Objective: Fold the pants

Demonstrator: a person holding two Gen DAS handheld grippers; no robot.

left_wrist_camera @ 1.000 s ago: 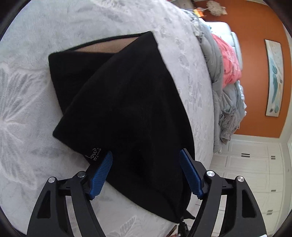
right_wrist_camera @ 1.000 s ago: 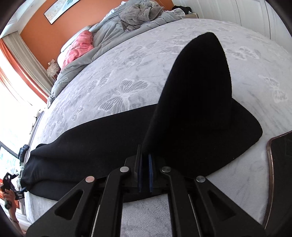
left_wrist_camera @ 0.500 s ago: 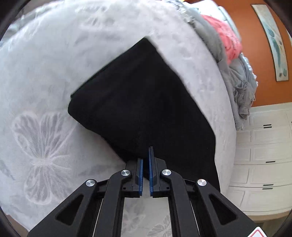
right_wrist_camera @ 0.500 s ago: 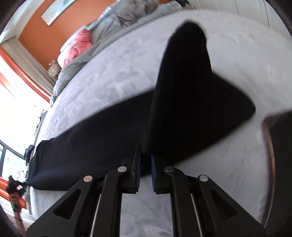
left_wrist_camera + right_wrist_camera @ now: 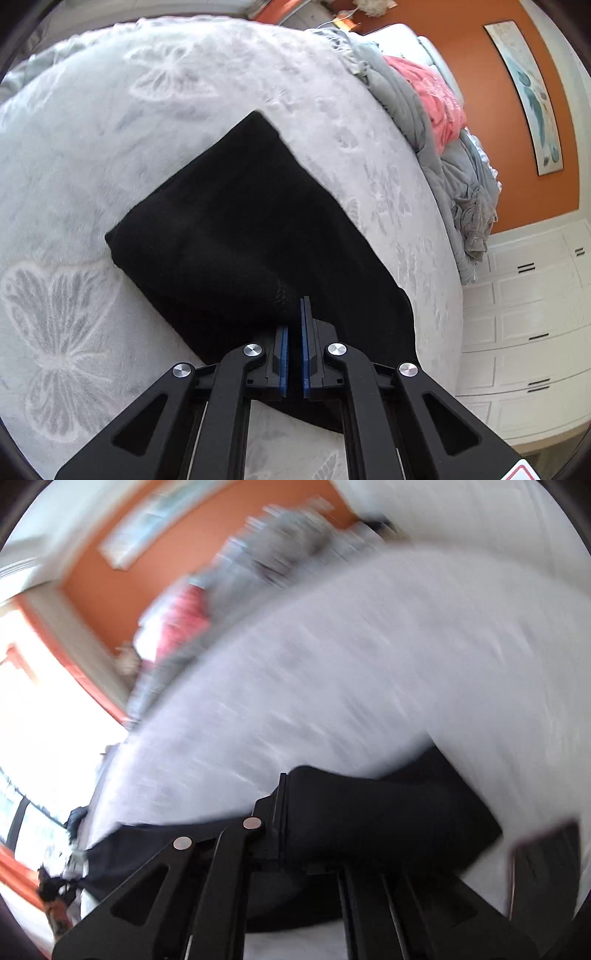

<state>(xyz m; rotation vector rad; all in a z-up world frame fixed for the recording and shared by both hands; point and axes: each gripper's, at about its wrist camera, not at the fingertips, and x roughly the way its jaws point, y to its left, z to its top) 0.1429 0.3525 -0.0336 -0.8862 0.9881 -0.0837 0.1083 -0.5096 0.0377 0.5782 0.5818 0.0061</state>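
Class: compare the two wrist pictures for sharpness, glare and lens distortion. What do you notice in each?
Left wrist view: sharp, evenly lit, the bedspread bulging under fisheye curvature, the black pants too dark for detail. Right wrist view: heavy motion blur streaks the bedding and orange wall; the window is blown out white.

black tool, blue pads, silver screws

The right wrist view is smeared by motion blur, so the bed cover shows no pattern and the framed picture cannot be read. There the black pants drape over the right gripper, hiding one finger. A dark, reddish-rimmed object is cut off at the right edge.
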